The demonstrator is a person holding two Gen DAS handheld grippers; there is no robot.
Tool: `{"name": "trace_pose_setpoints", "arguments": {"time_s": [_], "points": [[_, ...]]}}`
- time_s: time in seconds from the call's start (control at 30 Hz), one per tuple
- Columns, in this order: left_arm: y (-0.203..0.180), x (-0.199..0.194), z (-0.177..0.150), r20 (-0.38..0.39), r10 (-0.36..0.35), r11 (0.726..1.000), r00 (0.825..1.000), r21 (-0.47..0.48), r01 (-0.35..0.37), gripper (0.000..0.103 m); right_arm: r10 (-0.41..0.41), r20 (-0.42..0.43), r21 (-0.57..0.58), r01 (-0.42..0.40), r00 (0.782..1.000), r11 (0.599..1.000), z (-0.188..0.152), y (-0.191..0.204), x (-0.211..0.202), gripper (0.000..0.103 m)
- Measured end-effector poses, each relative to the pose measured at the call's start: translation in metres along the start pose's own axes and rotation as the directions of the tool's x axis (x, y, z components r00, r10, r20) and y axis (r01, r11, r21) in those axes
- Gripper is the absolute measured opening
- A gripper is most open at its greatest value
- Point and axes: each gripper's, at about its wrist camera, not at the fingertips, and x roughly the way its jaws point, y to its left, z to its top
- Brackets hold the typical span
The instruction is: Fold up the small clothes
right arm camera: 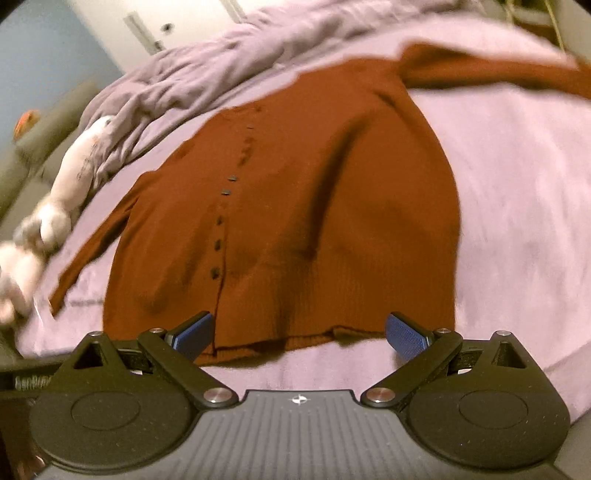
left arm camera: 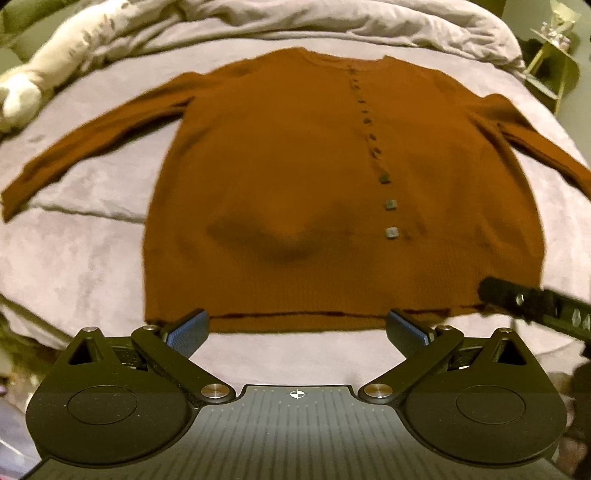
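Observation:
A rust-brown buttoned cardigan [left arm camera: 295, 177] lies flat on a lilac bedspread [left arm camera: 74, 258], front up, both sleeves spread out, hem nearest me. My left gripper [left arm camera: 297, 330] is open and empty, just short of the hem's middle. My right gripper [right arm camera: 299, 332] is open and empty at the hem's right part; its black body shows in the left wrist view [left arm camera: 535, 302] over the hem's right corner. The cardigan [right arm camera: 295, 206] fills the right wrist view, its button row [right arm camera: 221, 221] left of centre.
A rumpled grey duvet [left arm camera: 295, 26] lies beyond the collar. A pale plush toy [left arm camera: 44, 74] lies at the far left, also in the right wrist view [right arm camera: 62, 199]. A gold stand [left arm camera: 550, 55] is past the bed's right edge. Bare bedspread [right arm camera: 517, 184] lies right of the cardigan.

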Motion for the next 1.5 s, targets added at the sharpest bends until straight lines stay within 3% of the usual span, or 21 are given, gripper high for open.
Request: {"name": "trace_pose_setpoints", "arguments": {"time_s": [0.1, 0.17, 0.3, 0.4, 0.47, 0.63, 0.7, 0.87, 0.93, 1.03, 1.2, 1.3, 1.4, 1.43, 1.5], "points": [[-0.001, 0.0, 0.006, 0.029, -0.004, 1.0, 1.0, 0.013, 0.004, 0.103, -0.013, 0.024, 0.061, 0.012, 1.0, 0.998, 0.014, -0.022, -0.002, 0.099], [0.001, -0.001, 0.014, 0.06, 0.0, 1.0, 0.998, 0.008, -0.001, 0.103, -0.044, 0.096, 0.104, 0.034, 0.994, 0.994, 0.033, -0.043, -0.011, 0.099], [0.007, 0.007, 0.035, 0.098, -0.008, 0.999, 0.995, -0.044, 0.012, 0.103, -0.174, 0.284, 0.24, 0.105, 0.943, 0.965, 0.081, -0.104, -0.034, 0.099], [0.007, 0.019, 0.049, 0.126, 0.006, 0.998, 0.992, -0.056, 0.001, 0.103, -0.232, 0.352, 0.378, 0.089, 0.907, 0.921, 0.112, -0.156, -0.044, 0.097], [0.007, 0.029, 0.056, 0.138, 0.017, 0.998, 0.99, -0.06, -0.008, 0.103, -0.258, 0.369, 0.454, 0.069, 0.893, 0.888, 0.126, -0.184, -0.043, 0.088], [0.006, 0.061, 0.069, 0.105, 0.035, 0.995, 0.994, -0.093, -0.025, 0.103, -0.296, 0.356, 0.61, 0.019, 0.886, 0.792, 0.148, -0.236, -0.023, 0.07], [0.004, 0.07, 0.071, 0.089, 0.047, 0.995, 0.995, -0.088, -0.039, 0.103, -0.306, 0.355, 0.668, -0.011, 0.883, 0.744, 0.15, -0.258, -0.016, 0.056], [0.0, 0.092, 0.071, 0.051, 0.058, 0.996, 0.997, -0.067, -0.054, 0.103, -0.311, 0.402, 0.74, -0.106, 0.861, 0.665, 0.16, -0.29, -0.011, 0.053], [-0.002, 0.097, 0.068, 0.053, 0.077, 0.996, 0.996, -0.055, -0.074, 0.103, -0.317, 0.411, 0.741, -0.111, 0.855, 0.662, 0.162, -0.298, -0.007, 0.049], [0.0, 0.098, 0.063, 0.073, 0.075, 0.995, 0.995, -0.064, -0.07, 0.103, -0.332, 0.386, 0.736, -0.071, 0.861, 0.673, 0.171, -0.302, -0.002, 0.033], [0.015, 0.099, 0.06, 0.081, 0.015, 0.994, 0.997, -0.112, -0.006, 0.103, -0.407, 0.315, 0.622, 0.137, 0.857, 0.771, 0.194, -0.287, -0.001, 0.01], [0.021, 0.097, 0.057, 0.106, -0.011, 0.992, 0.994, -0.121, 0.023, 0.103, -0.466, 0.31, 0.536, 0.253, 0.829, 0.806, 0.209, -0.266, -0.005, 0.007], [0.023, 0.094, 0.054, 0.125, -0.022, 0.992, 0.992, -0.122, 0.037, 0.103, -0.469, 0.401, 0.342, 0.347, 0.787, 0.873, 0.226, -0.21, -0.008, 0.007], [0.023, 0.093, 0.054, 0.124, -0.019, 0.992, 0.992, -0.121, 0.034, 0.103, -0.43, 0.445, 0.23, 0.364, 0.786, 0.903, 0.229, -0.18, -0.007, 0.007], [0.024, 0.086, 0.059, 0.132, -0.025, 0.987, 0.991, -0.154, 0.045, 0.103, -0.308, 0.505, -0.013, 0.364, 0.806, 0.931, 0.227, -0.117, 0.002, 0.007]]}}
